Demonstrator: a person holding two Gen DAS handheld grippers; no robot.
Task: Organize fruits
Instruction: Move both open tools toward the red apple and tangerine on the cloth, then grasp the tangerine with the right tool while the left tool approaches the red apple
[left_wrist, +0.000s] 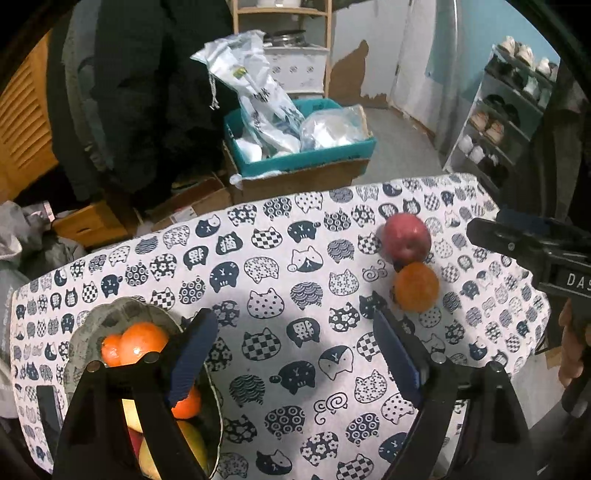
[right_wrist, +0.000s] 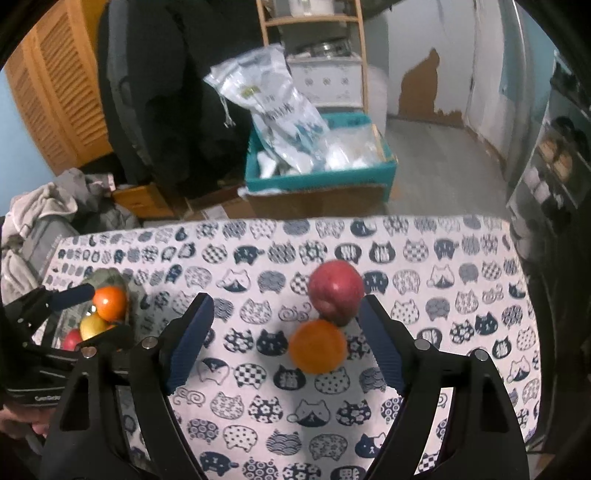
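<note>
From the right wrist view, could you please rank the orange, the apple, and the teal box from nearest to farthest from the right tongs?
1. Orange: on the cloth, between the open right tongs.
2. Apple: just behind the orange, touching it.
3. Teal box: on the floor past the table's far edge.

On the table (right_wrist: 461, 369), the apple (right_wrist: 335, 291) sits just behind the orange (right_wrist: 317, 346), touching; the fruit bowl (left_wrist: 122, 314) lies well left.
</note>
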